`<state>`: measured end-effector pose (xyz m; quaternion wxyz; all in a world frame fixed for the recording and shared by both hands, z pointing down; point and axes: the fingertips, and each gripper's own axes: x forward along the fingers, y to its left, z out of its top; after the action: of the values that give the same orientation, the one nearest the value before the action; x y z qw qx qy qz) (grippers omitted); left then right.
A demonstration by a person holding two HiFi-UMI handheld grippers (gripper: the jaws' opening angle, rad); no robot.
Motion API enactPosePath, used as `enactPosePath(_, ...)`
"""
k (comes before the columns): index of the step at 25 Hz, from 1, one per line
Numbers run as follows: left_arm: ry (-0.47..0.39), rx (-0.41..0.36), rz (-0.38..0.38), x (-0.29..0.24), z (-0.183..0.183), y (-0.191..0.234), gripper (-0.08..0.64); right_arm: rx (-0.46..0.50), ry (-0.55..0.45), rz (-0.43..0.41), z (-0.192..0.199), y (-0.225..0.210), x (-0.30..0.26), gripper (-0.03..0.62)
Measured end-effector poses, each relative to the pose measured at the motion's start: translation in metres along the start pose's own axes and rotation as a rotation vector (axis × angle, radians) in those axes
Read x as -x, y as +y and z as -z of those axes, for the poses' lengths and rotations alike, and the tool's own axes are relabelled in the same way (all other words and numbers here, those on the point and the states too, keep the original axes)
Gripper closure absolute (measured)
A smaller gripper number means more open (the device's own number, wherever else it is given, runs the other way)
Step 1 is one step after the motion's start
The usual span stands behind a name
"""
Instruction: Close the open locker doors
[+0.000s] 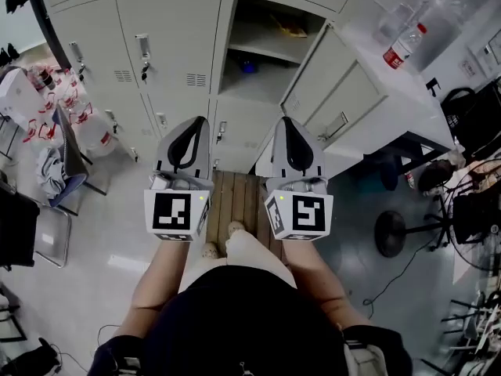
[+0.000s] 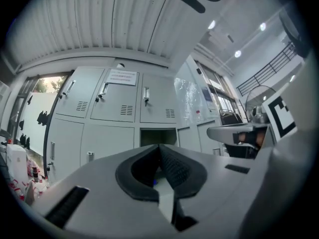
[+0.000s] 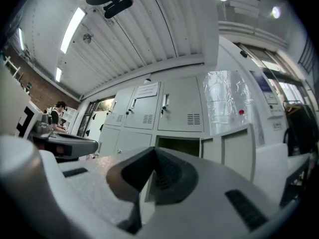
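Note:
A bank of pale grey lockers fills the far side. One compartment (image 1: 262,53) stands open, and its door (image 1: 335,92) is swung out to the right. Inside are a shelf, a small blue object (image 1: 248,66) and a yellowish item (image 1: 293,28). My left gripper (image 1: 202,121) and right gripper (image 1: 283,121) hang side by side below the opening, short of the lockers, both shut and empty. The open compartment (image 2: 158,136) shows just above the left gripper (image 2: 159,147). In the right gripper view the opening (image 3: 177,146) and its door (image 3: 227,146) lie beyond the right gripper (image 3: 155,149).
A wooden floor board (image 1: 239,198) lies under the grippers. Chairs (image 1: 74,159) and red-and-white packages (image 1: 31,92) crowd the left. On the right are a red-capped bottle (image 1: 403,45) on clear plastic, a round stool base (image 1: 391,233) and cables. A person (image 3: 59,108) sits far left.

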<state>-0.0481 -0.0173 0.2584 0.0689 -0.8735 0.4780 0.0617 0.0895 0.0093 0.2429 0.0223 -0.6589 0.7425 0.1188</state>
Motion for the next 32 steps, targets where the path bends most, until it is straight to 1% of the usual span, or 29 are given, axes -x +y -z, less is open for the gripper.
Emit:
enactPosePath(4,-0.009,0.014,0.071,-0.009,-0.005,-0.035,0.557,0.017,0.012,0.034,-0.002,-0.021,0.018,0.592)
enactPosePath(9,-0.018,0.034,0.153,-0.028,-0.008,-0.084,0.557,0.032,0.029,0.091,0.0,-0.058,0.035,0.592)
enactPosePath(12,-0.023,0.046,0.178,-0.045,-0.007,-0.11,0.557,0.03,0.031,0.118,0.006,-0.085,0.041,0.592)
enactPosePath(14,-0.023,0.039,0.189,-0.056,-0.005,-0.125,0.557,0.02,0.035,0.129,0.012,-0.103,0.044,0.592)
enactPosePath(17,-0.033,0.038,0.2,-0.074,-0.003,-0.149,0.557,0.007,0.04,0.137,0.021,-0.133,0.047,0.592)
enactPosePath(22,-0.052,0.031,0.251,-0.103,0.004,-0.192,0.557,-0.006,0.048,0.149,0.039,-0.183,0.051,0.592)
enactPosePath(26,-0.032,0.029,0.247,-0.124,0.021,-0.211,0.557,-0.014,0.062,0.114,0.059,-0.212,0.05,0.592)
enactPosePath(29,-0.017,0.041,0.228,-0.137,0.035,-0.219,0.557,-0.017,0.045,0.058,0.068,-0.224,0.047,0.592)
enactPosePath(32,-0.022,0.032,0.22,-0.144,0.043,-0.227,0.557,-0.029,0.048,-0.005,0.081,-0.23,0.043,0.592)
